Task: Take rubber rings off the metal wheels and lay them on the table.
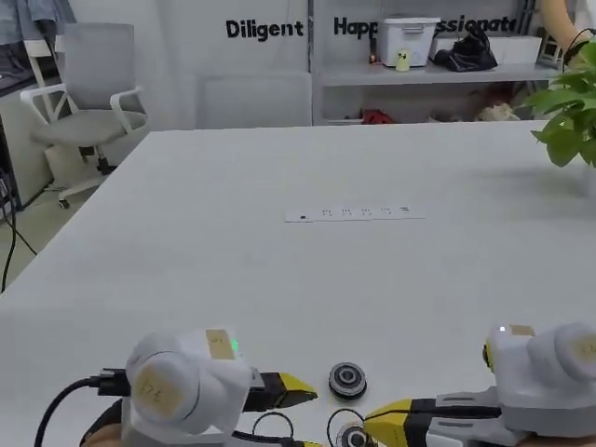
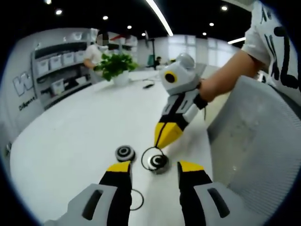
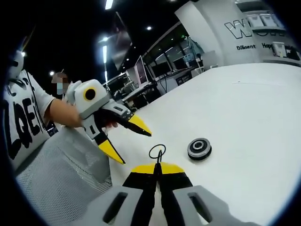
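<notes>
- The fingers [image 3: 143, 170] of the right gripper [image 3: 159, 165] are pressed together. They are clamped on a thin black pinched ring [image 3: 157, 150], whose loop stands up past the yellow tips.
- The left gripper [image 2: 154, 168] has its fingers [image 2: 118, 170] well apart and holds nothing. They point at the near wheel from just short of it.
- The desk [image 1: 372, 279] is broad and white, and all the work sits at its near edge, close to the person.
- The near wheel [image 2: 158, 163] lies flat just ahead of the left gripper's gap, and the pinched ring is lifted at one side of it. I cannot tell whether the other side is free of the rim.
- The far wheel [image 1: 347, 379] lies near it, and its dark band looks to be in place.
- A loose ring [image 1: 270, 426] lies flat on the desk beside the left gripper, so I judge one wheel is done.
- Nothing pins the near wheel down. If the ring is caught on the rim, a pull may drag or tip the wheel toward the desk edge. A stretched ring could also slip from the fingers and flick away.
- The left gripper view shows the near wheel under the pinched ring, which the right gripper view hides behind its own fingers. The head view adds the wide bare stretch of desk where rings could be laid.
</notes>
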Tool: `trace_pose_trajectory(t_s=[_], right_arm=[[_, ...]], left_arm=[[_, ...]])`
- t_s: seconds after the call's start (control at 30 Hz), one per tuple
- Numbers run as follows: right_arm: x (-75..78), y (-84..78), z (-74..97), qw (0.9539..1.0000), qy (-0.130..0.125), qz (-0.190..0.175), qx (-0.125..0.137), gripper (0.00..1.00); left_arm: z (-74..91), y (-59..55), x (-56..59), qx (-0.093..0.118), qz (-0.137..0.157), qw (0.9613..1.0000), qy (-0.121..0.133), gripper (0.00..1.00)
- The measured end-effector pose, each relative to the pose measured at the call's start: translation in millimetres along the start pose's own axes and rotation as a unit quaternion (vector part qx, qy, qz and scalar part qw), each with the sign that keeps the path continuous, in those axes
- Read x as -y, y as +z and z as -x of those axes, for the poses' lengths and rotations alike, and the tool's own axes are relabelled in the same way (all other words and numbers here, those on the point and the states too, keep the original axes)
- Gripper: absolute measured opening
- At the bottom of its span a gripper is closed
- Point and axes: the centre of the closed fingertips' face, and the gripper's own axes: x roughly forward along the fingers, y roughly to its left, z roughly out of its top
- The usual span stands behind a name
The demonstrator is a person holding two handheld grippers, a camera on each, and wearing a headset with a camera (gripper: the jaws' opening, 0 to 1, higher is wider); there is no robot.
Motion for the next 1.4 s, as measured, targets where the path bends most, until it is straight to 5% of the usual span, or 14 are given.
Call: trace_pose_trajectory(t_s=[0.7,1.4], right_arm=[[-21.5,24.7,-25.7,0.9984,0.029,0.045,-0.016,0.00],[-28.9,-4.6,-72.9,0.9947,0.057,0.027,-0.081,0.00]], left_arm=[[58.7,-10.0,-18.9,0.016,0.023,0.9984,0.049,0.55],[78.9,-30.7,-36.9,0.016,0.049,0.9953,0.082,0.55]])
